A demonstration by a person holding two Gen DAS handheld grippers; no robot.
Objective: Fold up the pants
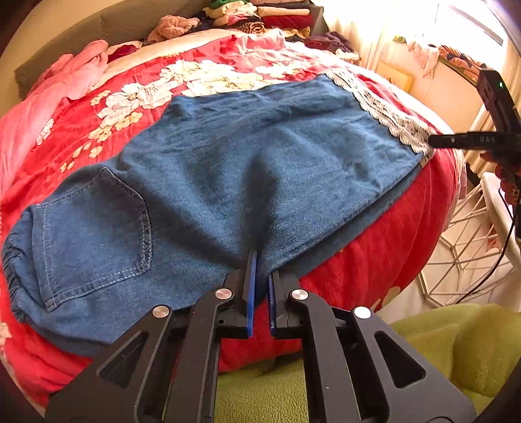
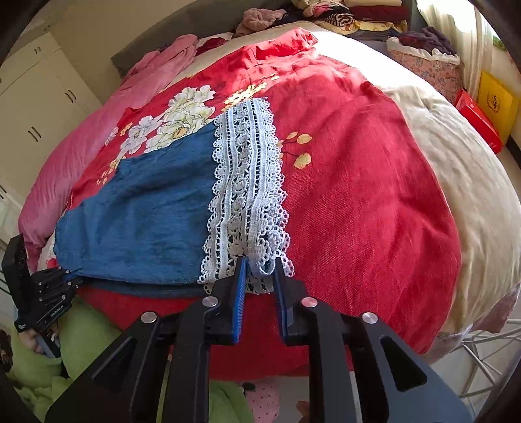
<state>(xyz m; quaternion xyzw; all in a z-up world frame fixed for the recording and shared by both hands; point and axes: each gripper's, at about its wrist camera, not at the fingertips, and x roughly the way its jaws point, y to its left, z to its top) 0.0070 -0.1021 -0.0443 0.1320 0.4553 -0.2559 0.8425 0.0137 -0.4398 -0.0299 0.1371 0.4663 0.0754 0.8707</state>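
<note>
Blue denim pants (image 1: 228, 169) with a back pocket (image 1: 94, 234) and white lace hems (image 1: 390, 114) lie folded lengthwise on a red floral bedspread (image 1: 374, 253). My left gripper (image 1: 262, 263) is at the near edge of the denim by the crotch, jaws nearly closed with a narrow gap, pinching the cloth edge. My right gripper (image 2: 259, 268) is at the near end of the lace hem (image 2: 247, 182), with a loop of lace between its fingers; it also shows in the left wrist view (image 1: 436, 140). The denim shows in the right wrist view too (image 2: 140, 211).
A pink blanket (image 1: 65, 81) lies at the bed's far left. Piles of folded clothes (image 1: 260, 16) sit at the head. A green fuzzy blanket (image 1: 439, 345) is below the bed edge. A white wire rack (image 1: 472, 247) stands to the right. Red and yellow boxes (image 2: 485, 114) lie at the right.
</note>
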